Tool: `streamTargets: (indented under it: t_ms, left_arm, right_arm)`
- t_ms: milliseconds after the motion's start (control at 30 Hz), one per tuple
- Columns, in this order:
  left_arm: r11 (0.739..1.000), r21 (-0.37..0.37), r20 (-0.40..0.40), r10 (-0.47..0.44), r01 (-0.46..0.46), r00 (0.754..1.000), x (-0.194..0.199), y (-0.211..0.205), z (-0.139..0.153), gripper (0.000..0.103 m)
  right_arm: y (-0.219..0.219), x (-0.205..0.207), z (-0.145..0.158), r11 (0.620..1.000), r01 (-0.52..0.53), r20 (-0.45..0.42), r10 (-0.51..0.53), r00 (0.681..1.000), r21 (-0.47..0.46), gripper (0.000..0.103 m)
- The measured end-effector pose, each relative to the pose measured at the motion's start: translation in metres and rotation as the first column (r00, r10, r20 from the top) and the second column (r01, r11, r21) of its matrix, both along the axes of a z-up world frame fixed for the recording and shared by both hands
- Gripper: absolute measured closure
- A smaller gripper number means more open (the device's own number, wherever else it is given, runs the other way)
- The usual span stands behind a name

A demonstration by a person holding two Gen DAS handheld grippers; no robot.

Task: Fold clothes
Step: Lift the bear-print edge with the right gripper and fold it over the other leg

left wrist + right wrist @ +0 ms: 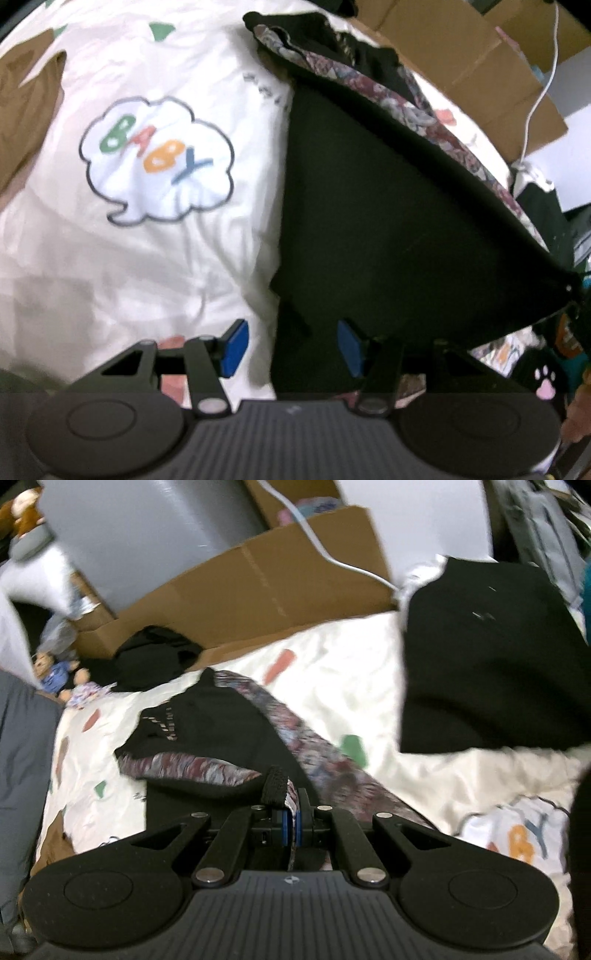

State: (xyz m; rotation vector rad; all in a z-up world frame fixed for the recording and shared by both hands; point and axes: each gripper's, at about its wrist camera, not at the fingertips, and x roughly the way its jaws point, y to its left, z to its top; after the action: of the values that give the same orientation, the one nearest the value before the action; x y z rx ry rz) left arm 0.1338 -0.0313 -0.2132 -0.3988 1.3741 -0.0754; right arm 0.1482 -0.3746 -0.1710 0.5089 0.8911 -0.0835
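A black garment with a floral-patterned inner side (388, 206) lies on a white bedspread (147, 258) printed with a "BABY" cloud. My left gripper (291, 347) is open, its blue pads (234, 345) apart over the garment's near edge, holding nothing. In the right wrist view the same garment (221, 731) stretches away from me. My right gripper (290, 827) is shut on the garment's edge, a black and floral strip (277, 786) sticking up between the pads.
Cardboard boxes (258, 579) and a white cable (325, 554) line the far side of the bed. Another black garment (491, 657) lies at the right, a black heap (155, 657) and soft toys (55, 675) at the far left.
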Motion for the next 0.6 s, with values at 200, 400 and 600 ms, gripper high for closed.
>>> streamTargets:
  t_ms: [200, 400, 600]
  left_arm:
    - [0.999, -0.028, -0.038, -0.016, 0.015, 0.999, -0.008, -0.009, -0.025, 0.049]
    - [0.999, -0.052, -0.056, -0.014, 0.011, 0.998, -0.009, -0.011, -0.042, 0.052]
    - [0.995, -0.092, -0.029, -0.025, 0.022, 0.999, -0.012, -0.013, -0.055, 0.075]
  right_arm:
    - [-0.027, -0.008, -0.018, 0.997, 0.073, -0.052, -0.072, 0.996, 0.024, 0.099]
    - [-0.031, -0.007, -0.035, 0.995, 0.086, -0.108, -0.081, 0.991, 0.044, 0.099]
    - [-0.034, -0.009, -0.047, 0.994, 0.090, -0.124, -0.082, 0.989, 0.064, 0.099]
